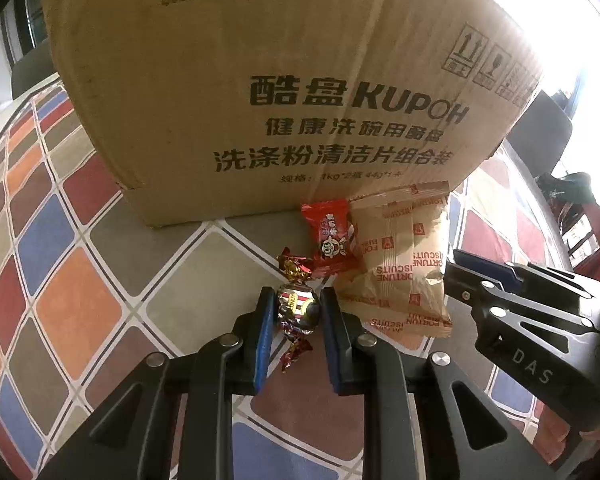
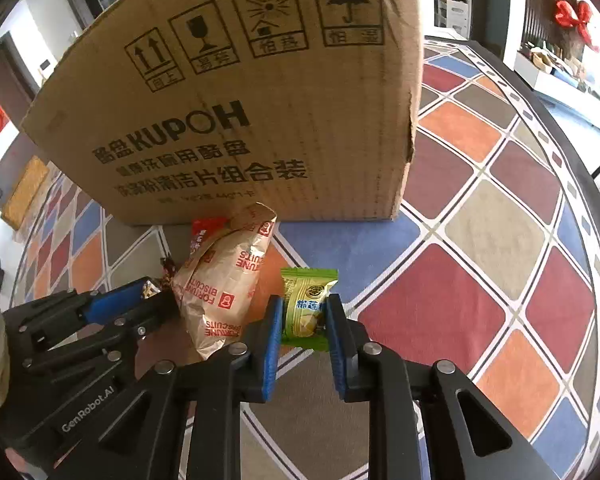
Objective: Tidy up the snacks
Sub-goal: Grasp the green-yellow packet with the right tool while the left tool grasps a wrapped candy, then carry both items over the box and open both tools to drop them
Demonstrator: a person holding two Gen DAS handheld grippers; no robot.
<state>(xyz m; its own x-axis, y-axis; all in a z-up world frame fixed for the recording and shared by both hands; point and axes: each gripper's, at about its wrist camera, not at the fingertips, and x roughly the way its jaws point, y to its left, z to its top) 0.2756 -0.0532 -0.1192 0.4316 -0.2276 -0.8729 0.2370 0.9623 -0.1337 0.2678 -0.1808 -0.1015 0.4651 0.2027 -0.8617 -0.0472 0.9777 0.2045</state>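
Note:
My left gripper [image 1: 297, 305] is shut on a foil-wrapped candy [image 1: 298, 310] with twisted red and gold ends, low over the tablecloth. Just beyond it lie a red snack packet [image 1: 330, 236] and a tan Fortune Biscuits bag [image 1: 404, 260], both in front of a large cardboard box [image 1: 284, 80]. My right gripper [image 2: 303, 314] is shut on a green snack packet [image 2: 305, 306] to the right of the biscuit bag [image 2: 224, 284]. Each gripper shows in the other's view: the right one [image 1: 466, 268] at the right side, the left one [image 2: 156, 294] at the left side.
The box [image 2: 236, 100] stands close behind the snacks. A tablecloth [image 2: 480, 240] of coloured squares covers the round table, whose dark edge [image 2: 572, 152] curves at the right. A dark chair [image 1: 540, 132] stands behind the table.

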